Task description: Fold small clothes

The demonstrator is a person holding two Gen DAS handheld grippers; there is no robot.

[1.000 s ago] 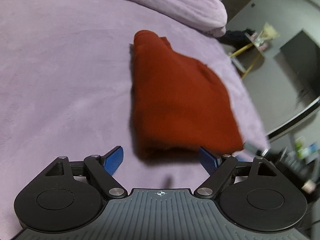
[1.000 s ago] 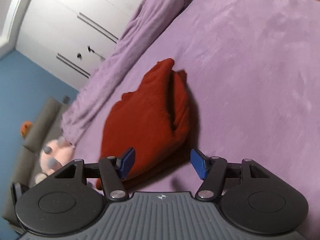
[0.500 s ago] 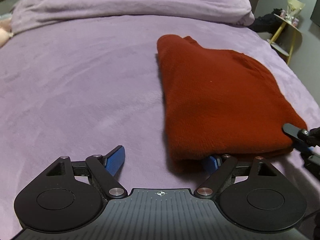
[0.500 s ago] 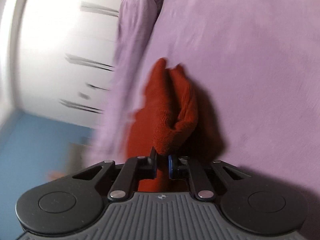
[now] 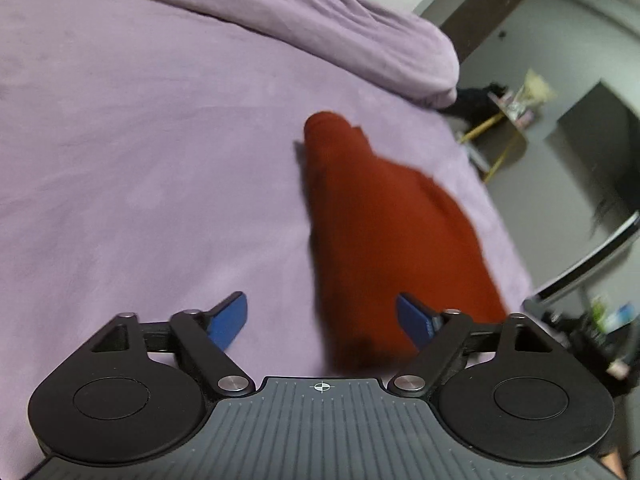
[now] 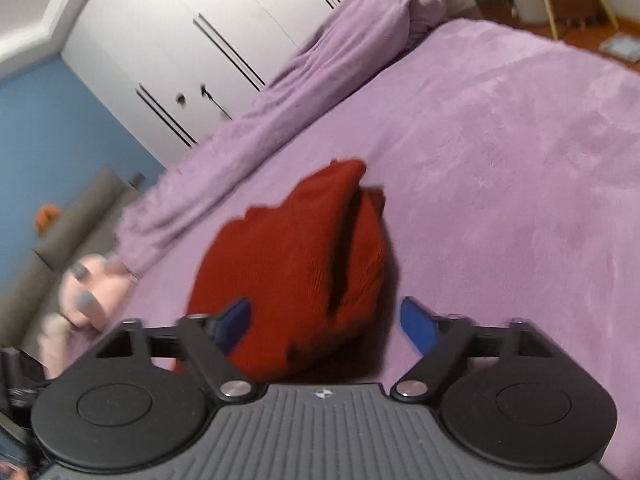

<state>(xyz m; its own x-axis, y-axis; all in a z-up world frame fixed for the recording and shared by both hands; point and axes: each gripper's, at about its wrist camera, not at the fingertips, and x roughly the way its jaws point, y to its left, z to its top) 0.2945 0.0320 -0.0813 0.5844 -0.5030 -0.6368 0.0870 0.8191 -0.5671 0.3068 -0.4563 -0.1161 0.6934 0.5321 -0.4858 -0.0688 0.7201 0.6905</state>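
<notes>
A folded rust-red garment (image 5: 384, 232) is seen lying on a lilac bedspread (image 5: 152, 152), toward the side of the bed nearest the room's floor in the left wrist view, with a rolled lilac duvet (image 5: 320, 28) lying well beyond it along the far edge. The left gripper (image 5: 322, 320) is held with its blue pads spread wide; the garment's near end lies between and just ahead of them, closer to the right-hand pad, and no pinching is seen. The right gripper (image 6: 326, 322) has just been opened and is likewise spread, with the garment (image 6: 296, 264) lying ahead of and partly between the pads, its layered fold edges (image 6: 348, 248) turned toward the camera; contact with the left-hand pad cannot be ruled out, as that part is blurred. White wardrobe doors (image 6: 192, 52) and a blue wall (image 6: 52, 128) are seen behind the bed.
</notes>
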